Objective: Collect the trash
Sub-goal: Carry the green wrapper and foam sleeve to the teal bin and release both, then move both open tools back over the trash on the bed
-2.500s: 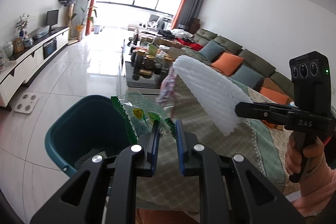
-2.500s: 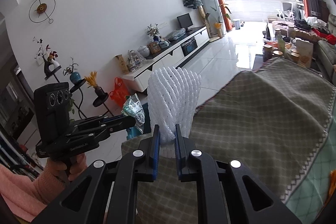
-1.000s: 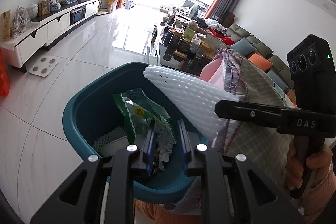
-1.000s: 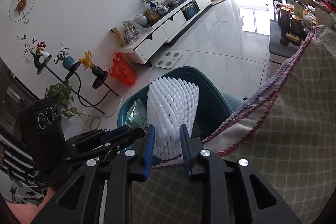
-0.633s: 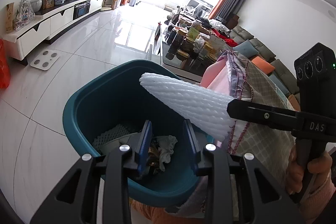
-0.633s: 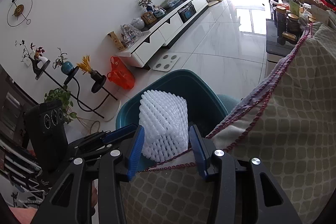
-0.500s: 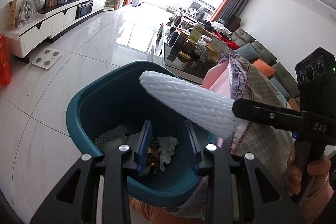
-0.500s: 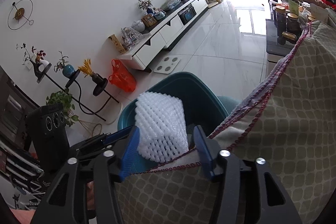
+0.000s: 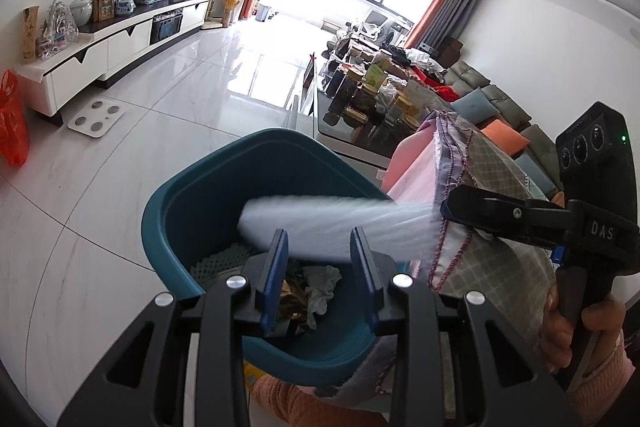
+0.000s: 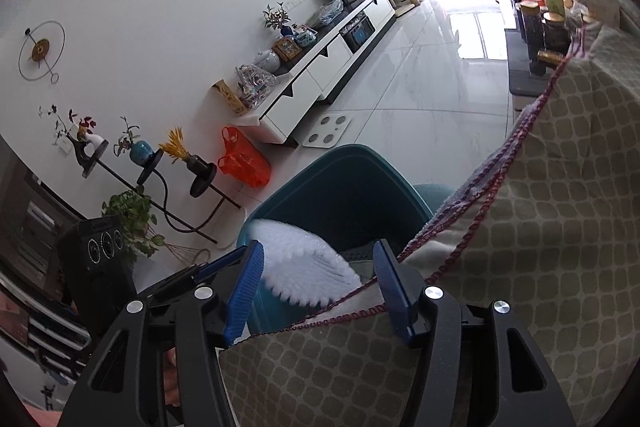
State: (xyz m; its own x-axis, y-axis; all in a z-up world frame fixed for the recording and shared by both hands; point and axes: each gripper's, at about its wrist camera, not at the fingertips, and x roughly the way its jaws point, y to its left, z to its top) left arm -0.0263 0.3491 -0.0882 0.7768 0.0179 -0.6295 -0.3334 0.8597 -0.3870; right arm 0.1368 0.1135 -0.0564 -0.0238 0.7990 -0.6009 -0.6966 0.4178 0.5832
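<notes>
A teal trash bin (image 9: 192,203) stands on the floor beside the table; it also shows in the right wrist view (image 10: 344,187). A white foam net sleeve (image 9: 332,227) is blurred in mid-air over the bin, also seen in the right wrist view (image 10: 304,267), free between the jaws. My left gripper (image 9: 322,275) is open and empty above the bin. My right gripper (image 10: 318,287) is open; it shows in the left wrist view (image 9: 480,211) at the right. Inside the bin lie a foam net (image 9: 216,259), crumpled tissue (image 9: 324,279) and wrappers.
A checked tablecloth (image 10: 540,227) covers the table edge right of the bin. A white TV cabinet (image 9: 100,47) lines the left wall, a scale (image 9: 96,113) and an orange bag (image 9: 12,119) lie on the floor. A cluttered coffee table (image 9: 360,95) and sofa stand beyond.
My left gripper opened and the green wrapper dropped into the bin. My right gripper opened wider and the white foam sleeve is falling toward the bin.
</notes>
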